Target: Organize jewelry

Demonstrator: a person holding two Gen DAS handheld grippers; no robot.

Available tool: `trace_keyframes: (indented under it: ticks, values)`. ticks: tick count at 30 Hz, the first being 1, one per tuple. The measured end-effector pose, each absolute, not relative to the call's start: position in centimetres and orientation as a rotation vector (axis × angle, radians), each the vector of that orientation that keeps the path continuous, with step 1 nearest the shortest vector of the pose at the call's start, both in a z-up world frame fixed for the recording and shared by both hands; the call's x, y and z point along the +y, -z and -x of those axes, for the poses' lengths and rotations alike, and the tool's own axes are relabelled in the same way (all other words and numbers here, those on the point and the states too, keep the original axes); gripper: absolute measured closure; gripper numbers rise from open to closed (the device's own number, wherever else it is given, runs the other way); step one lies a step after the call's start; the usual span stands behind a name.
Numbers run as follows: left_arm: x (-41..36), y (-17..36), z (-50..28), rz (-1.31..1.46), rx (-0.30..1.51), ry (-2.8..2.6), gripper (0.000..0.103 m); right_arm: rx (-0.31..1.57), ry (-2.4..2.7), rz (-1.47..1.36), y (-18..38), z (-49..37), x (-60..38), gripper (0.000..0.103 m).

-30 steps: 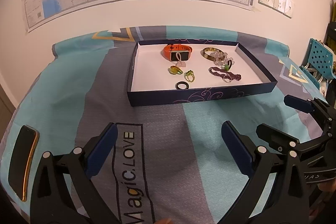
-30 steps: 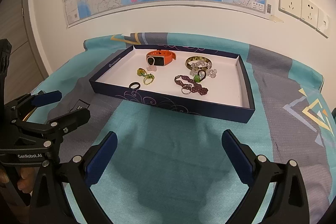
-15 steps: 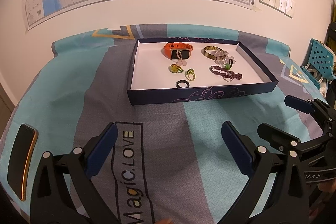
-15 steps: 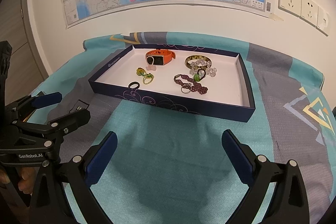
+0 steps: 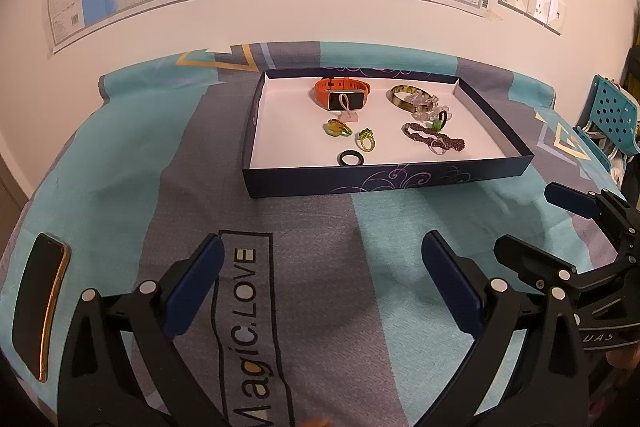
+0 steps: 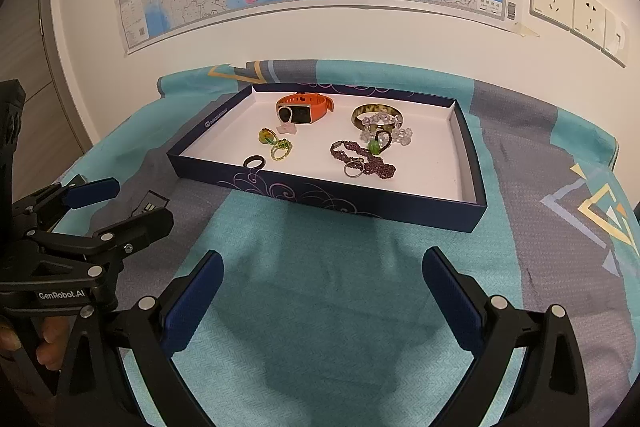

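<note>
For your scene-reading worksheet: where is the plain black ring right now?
In both wrist views the black ring lies inside the navy tray, against its near wall toward the left, just in front of the green-stoned ring.

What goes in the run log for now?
left hand-held gripper open | right hand-held gripper open | jewelry in tray untouched

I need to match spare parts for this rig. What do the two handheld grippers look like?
Both match. The left gripper and right gripper have matte black angular frames with silver round bolt heads at the joints. Their fingers carry long, flat dark blue pads. White "GenRobot.AI" lettering marks the left gripper's body. No cables or sleeves show.
</note>
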State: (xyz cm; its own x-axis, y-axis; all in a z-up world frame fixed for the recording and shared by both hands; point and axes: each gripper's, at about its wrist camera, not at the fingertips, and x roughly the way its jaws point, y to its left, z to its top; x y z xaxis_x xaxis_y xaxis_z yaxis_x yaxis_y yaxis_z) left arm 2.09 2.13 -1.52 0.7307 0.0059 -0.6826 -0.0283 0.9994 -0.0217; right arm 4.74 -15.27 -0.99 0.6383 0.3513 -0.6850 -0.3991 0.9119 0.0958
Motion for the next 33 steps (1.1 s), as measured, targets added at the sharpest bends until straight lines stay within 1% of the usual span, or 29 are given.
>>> trace_keyframes:
  ticks: [33]
  values:
    - [1.8,2.16,-2.14,0.03,0.761,-0.016,0.006,0.782,-0.422,0.058,1.56,-5.05,-15.54,0.007]
